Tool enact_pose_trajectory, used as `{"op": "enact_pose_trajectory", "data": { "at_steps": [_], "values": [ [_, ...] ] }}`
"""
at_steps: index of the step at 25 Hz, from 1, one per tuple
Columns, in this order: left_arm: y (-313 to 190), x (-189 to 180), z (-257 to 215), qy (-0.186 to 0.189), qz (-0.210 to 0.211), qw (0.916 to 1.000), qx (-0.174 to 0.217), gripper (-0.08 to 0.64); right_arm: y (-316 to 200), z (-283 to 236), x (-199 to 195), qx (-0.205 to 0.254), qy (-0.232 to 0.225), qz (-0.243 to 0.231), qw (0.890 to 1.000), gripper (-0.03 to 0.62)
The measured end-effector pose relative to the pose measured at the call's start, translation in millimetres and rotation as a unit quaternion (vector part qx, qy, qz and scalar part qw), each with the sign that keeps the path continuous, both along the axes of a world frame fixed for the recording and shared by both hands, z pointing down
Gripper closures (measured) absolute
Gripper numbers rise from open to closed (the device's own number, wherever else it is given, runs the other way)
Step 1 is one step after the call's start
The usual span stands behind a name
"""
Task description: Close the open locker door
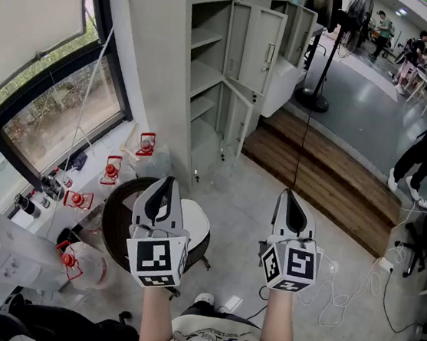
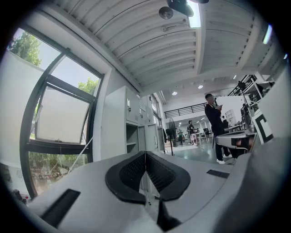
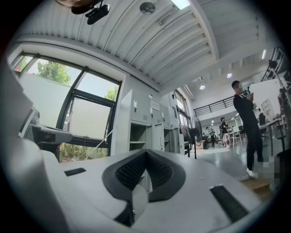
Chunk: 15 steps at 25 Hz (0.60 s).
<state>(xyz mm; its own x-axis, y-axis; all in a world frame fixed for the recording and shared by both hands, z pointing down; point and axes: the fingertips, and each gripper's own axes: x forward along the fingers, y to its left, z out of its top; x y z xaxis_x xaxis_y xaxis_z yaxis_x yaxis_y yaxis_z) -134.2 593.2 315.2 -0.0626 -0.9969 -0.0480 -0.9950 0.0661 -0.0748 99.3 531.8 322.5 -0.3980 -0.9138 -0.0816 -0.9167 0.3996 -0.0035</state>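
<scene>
A grey locker bank [image 1: 212, 58] stands ahead against the wall, with its doors hanging open: an upper door [image 1: 255, 49] and a lower door [image 1: 237, 122]. Shelves show inside. In the gripper views the lockers [image 2: 136, 136] [image 3: 145, 134] stand some way off beyond the jaw tips. My left gripper [image 1: 165, 184] [image 2: 145, 154] is held low at centre left, shut and empty. My right gripper [image 1: 290, 197] [image 3: 145, 154] is level with it at centre right, also shut with nothing in it. Both point toward the lockers and touch nothing.
A round stool [image 1: 127, 217] sits just under my left gripper. Red-capped bottles [image 1: 111, 169] stand along the window side at left. A standing fan [image 1: 315, 93] and a wooden step [image 1: 315, 163] lie right of the lockers. Cables [image 1: 353, 287] trail on the floor. People stand far right.
</scene>
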Motion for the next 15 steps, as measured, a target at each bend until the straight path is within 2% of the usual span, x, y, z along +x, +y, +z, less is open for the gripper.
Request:
{"op": "enact_pose_trajectory", "data": {
  "at_steps": [13, 15],
  "values": [
    [-20, -2, 0, 0.000, 0.005, 1.0000, 0.004, 0.555, -16, 0, -8, 0.009, -0.004, -0.010, 1.000, 0.595],
    [-24, -4, 0, 0.001, 0.008, 0.9999, 0.006, 0.555, -18, -2, -15, 0.012, -0.008, -0.024, 1.000, 0.486]
  ]
}}
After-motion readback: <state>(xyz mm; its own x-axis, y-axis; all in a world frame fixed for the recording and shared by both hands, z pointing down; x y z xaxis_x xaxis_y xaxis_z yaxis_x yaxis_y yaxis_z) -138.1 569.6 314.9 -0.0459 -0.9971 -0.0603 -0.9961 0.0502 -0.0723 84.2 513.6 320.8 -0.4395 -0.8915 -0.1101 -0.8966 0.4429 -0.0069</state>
